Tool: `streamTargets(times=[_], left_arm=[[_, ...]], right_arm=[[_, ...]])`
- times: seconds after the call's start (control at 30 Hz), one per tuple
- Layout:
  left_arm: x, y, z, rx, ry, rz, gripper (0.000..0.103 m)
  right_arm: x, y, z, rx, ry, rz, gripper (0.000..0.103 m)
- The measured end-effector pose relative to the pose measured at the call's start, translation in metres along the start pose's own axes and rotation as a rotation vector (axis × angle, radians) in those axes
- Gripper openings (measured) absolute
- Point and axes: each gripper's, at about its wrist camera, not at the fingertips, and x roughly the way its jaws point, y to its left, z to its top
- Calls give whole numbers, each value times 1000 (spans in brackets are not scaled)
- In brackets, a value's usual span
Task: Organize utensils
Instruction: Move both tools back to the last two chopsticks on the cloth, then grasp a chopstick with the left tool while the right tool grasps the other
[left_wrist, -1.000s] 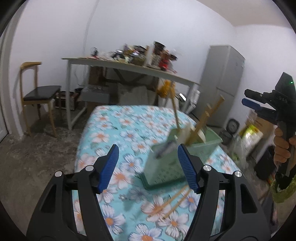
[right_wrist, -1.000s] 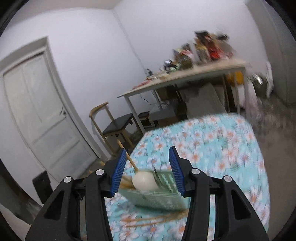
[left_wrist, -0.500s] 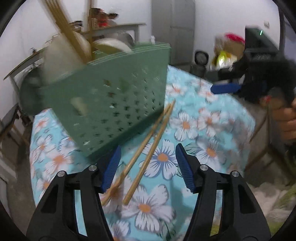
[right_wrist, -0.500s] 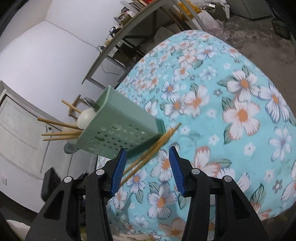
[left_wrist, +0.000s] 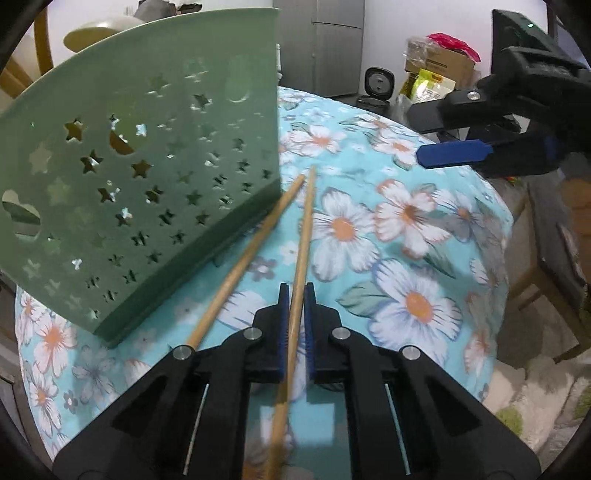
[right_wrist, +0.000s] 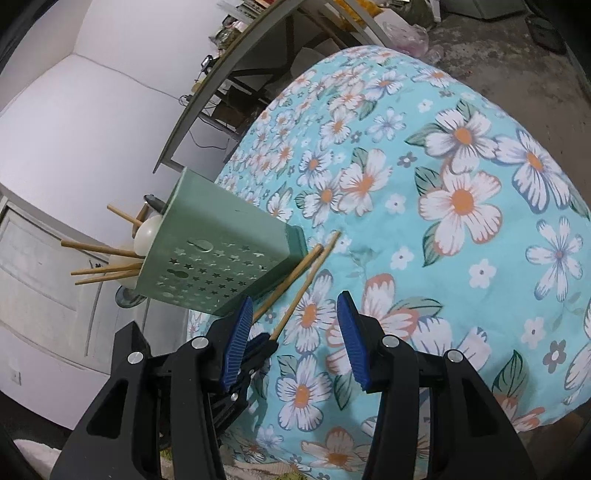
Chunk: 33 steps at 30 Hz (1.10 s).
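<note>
On the flowered tablecloth (left_wrist: 406, 221) two wooden chopsticks lie side by side, their far tips just beside the bottom corner of the green holder (left_wrist: 147, 166). The left gripper (left_wrist: 294, 295) has just been closing and now its jaws pinch one chopstick (left_wrist: 304, 229) between the blue pads. The other chopstick (left_wrist: 243, 258) lies free, to the left of it. The right gripper (right_wrist: 295, 321) hangs above the cloth near the chopsticks, with its jaws about half apart and nothing between them. More chopsticks and a white spoon (right_wrist: 147, 230) stick out of the holder.
</note>
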Motion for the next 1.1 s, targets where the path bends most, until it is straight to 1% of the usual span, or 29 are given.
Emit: streamTargets(times=[0.07,0.2,0.37,0.4,0.43,0.5,0.6,0.77,0.83,0.93,1.0,1.07,1.1], left_arm=[[-1,-6,-1,-10,4,-30,5],[-5,-23,-10,19,-1,-51,5],[-9,-25,-17,-1,-10,-73,5],[-4,-25,-15,-5,-10,-76,5],[-4,-26,-16,-6,-9,-77,5],[-4,-26,-17,-5,-9,-78,5],[-10,-25,-21,-8,-9,-82,5],[-11,-22,-22,-22,-16,-87,6],[-20,-22,-26,-24,-18,-91,6],[-32,-14,-23,-23,-34,-82,11],[-40,-5,-18,-35,-66,-67,19],[-43,5,-14,-53,-82,-38,21],[-43,11,-12,-62,-82,-11,24]], right_arm=[[3,-3,-2,11,8,-2,47],[12,-6,-6,27,35,7,47],[38,-12,-12,75,103,-1,46],[46,-13,-14,88,119,-6,44],[51,-14,-15,95,130,-10,41],[62,-13,-14,99,142,-21,38],[73,-8,-8,88,134,-49,34],[87,-1,-1,68,109,-117,15],[90,2,0,57,99,-138,13],[91,6,2,38,90,-153,14],[92,9,2,29,87,-163,14],[90,7,1,28,88,-166,14],[89,7,1,27,90,-167,14]])
